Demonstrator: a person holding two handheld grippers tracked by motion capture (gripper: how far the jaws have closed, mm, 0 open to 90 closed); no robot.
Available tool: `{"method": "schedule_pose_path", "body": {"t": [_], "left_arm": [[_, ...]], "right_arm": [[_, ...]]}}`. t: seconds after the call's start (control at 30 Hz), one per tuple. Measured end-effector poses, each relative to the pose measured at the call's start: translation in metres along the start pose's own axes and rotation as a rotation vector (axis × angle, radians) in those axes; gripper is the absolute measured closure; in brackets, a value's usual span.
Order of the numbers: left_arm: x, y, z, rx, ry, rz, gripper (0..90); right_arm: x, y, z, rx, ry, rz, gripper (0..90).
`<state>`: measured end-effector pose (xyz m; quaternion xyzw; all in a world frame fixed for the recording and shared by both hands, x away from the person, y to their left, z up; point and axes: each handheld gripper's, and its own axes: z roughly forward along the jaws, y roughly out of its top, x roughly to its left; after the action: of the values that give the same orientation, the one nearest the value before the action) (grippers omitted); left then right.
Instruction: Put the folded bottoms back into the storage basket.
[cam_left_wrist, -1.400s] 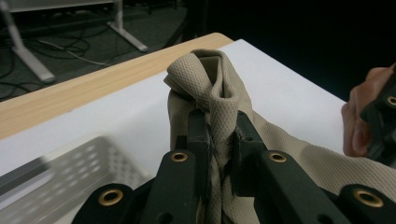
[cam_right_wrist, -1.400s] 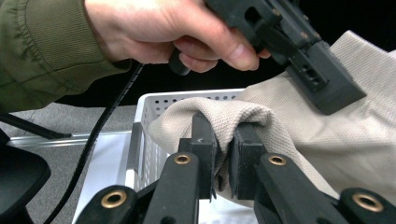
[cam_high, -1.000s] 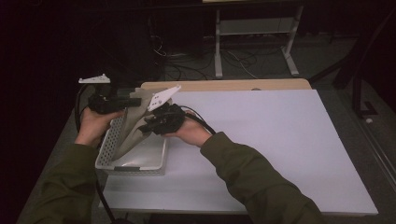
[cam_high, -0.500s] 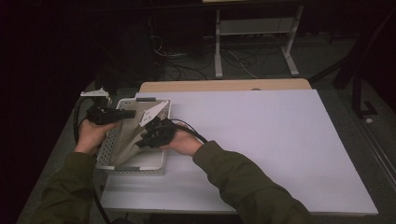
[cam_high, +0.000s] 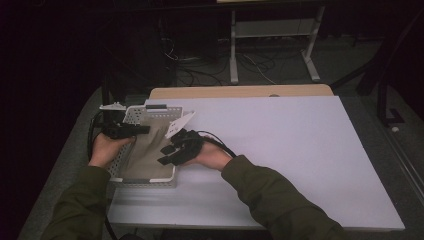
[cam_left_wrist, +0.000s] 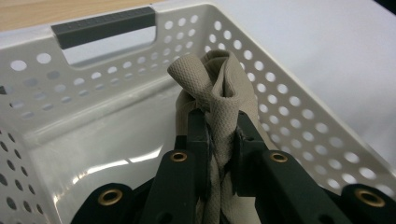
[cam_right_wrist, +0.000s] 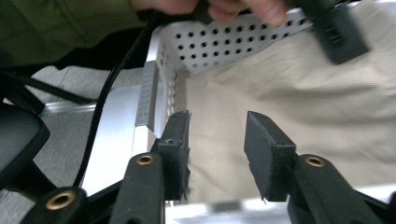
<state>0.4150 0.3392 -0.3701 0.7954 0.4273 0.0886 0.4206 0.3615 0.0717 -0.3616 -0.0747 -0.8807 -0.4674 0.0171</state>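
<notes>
A beige cloth (cam_high: 146, 150) lies in a white perforated basket (cam_high: 116, 170) at the table's left edge. My left gripper (cam_high: 142, 130) reaches in over the basket's left wall. In the left gripper view it (cam_left_wrist: 219, 126) is shut on a bunched fold of the cloth (cam_left_wrist: 219, 84), with the basket wall (cam_left_wrist: 93, 88) behind. My right gripper (cam_high: 167, 154) hangs over the basket's right side. Its jaws (cam_right_wrist: 217, 126) have just been opening. They stand apart with nothing pinched, and the cloth (cam_right_wrist: 327, 102) lies flat beneath them. The left gripper (cam_right_wrist: 338, 35) shows beyond, by the basket wall (cam_right_wrist: 224, 42).
The white table top (cam_high: 300, 150) spreads wide to the right of the basket. A wooden strip (cam_high: 240, 92) runs along its far edge. A black cable (cam_high: 220, 145) trails from the right gripper. Dark floor, cables and a white frame (cam_high: 272, 30) lie beyond.
Both hands have come down and the cloth has sunk from hanging above the basket to lying inside it. The right gripper has let go of the cloth and opened.
</notes>
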Motion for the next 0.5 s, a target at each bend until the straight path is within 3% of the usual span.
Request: {"method": "schedule_pose_path", "body": {"t": [0.23,0.27,0.37,0.47,0.5], "left_arm": [[0.005,0.009,0.012,0.041,0.129,0.008,77.1],[0.006,0.011,0.014,0.048,0.166,0.012,75.9],[0.01,0.013,0.016,0.028,0.23,0.021,68.1],[0.014,0.013,0.013,-0.011,0.251,-0.011,56.8],[0.014,0.013,0.012,-0.02,0.241,-0.017,54.2]], "right_arm": [[-0.008,-0.009,-0.029,-0.036,-0.058,0.018,48.8],[-0.009,-0.011,-0.032,-0.035,-0.066,0.022,48.3],[-0.013,-0.018,-0.041,-0.041,-0.087,0.031,47.1],[-0.016,-0.024,-0.048,-0.047,-0.101,0.044,45.3],[-0.017,-0.026,-0.05,-0.048,-0.104,0.046,44.4]]}}
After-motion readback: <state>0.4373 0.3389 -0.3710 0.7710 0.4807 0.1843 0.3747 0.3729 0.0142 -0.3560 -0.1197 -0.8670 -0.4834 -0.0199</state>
